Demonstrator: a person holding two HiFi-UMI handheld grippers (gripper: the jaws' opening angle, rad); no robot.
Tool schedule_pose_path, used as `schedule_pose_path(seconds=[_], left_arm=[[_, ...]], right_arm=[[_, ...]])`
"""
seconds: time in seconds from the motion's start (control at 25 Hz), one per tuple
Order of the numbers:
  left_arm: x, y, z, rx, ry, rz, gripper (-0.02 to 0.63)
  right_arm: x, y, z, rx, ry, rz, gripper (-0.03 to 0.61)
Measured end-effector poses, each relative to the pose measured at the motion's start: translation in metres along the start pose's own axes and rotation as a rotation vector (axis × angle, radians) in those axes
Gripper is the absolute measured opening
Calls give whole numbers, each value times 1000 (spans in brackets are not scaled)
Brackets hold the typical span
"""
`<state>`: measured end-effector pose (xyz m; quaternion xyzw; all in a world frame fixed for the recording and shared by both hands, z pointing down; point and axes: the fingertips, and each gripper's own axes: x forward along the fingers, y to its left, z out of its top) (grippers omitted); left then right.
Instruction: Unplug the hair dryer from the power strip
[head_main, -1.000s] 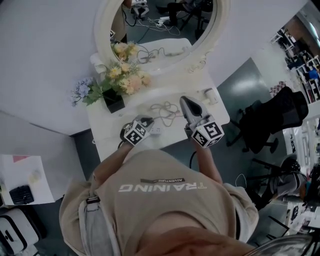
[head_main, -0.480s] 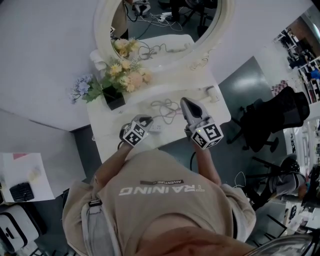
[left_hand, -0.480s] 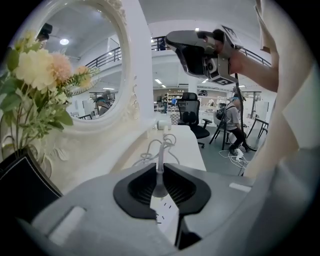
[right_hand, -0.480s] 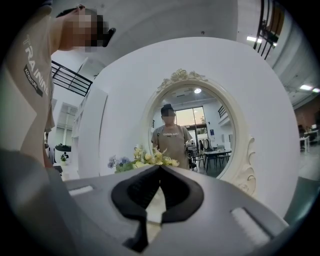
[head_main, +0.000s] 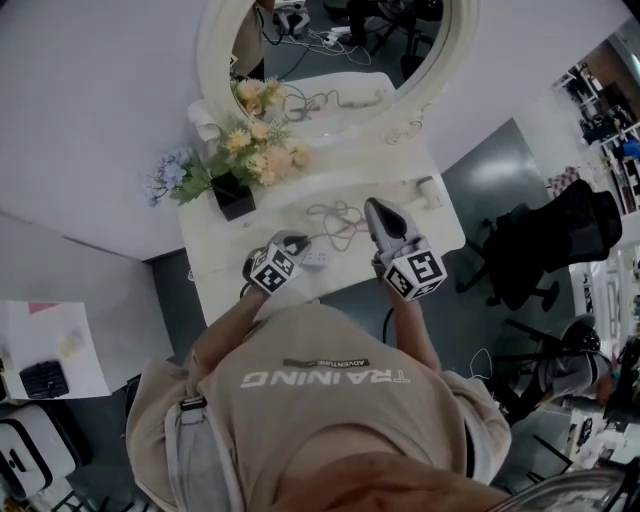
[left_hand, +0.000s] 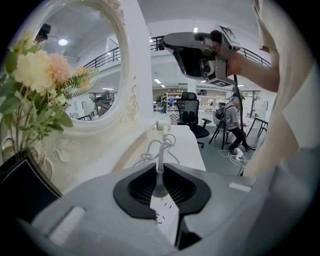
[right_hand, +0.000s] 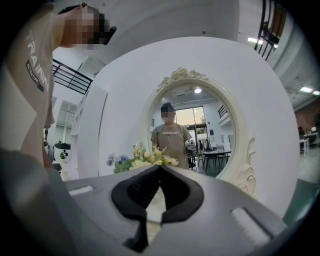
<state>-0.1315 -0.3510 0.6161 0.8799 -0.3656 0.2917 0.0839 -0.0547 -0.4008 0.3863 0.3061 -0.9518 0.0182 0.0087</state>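
A white power strip (head_main: 316, 259) lies near the front edge of a white dressing table (head_main: 225, 262). My left gripper (head_main: 296, 243) points down at it. In the left gripper view the left gripper (left_hand: 159, 172) is shut on a pale plug (left_hand: 159, 188) seated in the power strip (left_hand: 166, 214). A white cable (left_hand: 160, 147) runs from the plug in loose loops toward the hair dryer (left_hand: 162, 125), a small white shape at the table's far end (head_main: 428, 190). My right gripper (head_main: 378, 208) hovers above the table to the right, shut with nothing in it (right_hand: 160, 169).
An oval mirror (head_main: 330, 50) stands at the back of the table. Flowers in a black vase (head_main: 232, 200) sit at its left. A black office chair (head_main: 560, 235) stands to the right on the floor. The right gripper (left_hand: 200, 50) hangs overhead in the left gripper view.
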Motion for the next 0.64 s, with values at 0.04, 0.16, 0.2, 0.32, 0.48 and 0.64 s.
schedule_pose_path(seconds=[0.04, 0.16, 0.2, 0.32, 0.48, 0.64], left_arm=[[0, 1, 0, 2, -2, 1, 48], [-1, 1, -1, 2, -4, 4, 48], [-2, 0, -1, -1, -3, 5, 48], [-2, 0, -4, -19, -11, 12, 48], [1, -2, -7, -30, -16, 7, 48], [3, 0, -11, -9, -12, 5, 48]], right_arm=[[1, 1, 0, -9, 4, 2, 3], [3, 3, 1, -24, 13, 9, 3], [3, 4, 1, -27, 17, 14, 3], [4, 8, -5, -28, 38, 30, 3], [3, 9, -14, -10, 56, 27, 3], [3, 10, -16, -10, 53, 24, 3]])
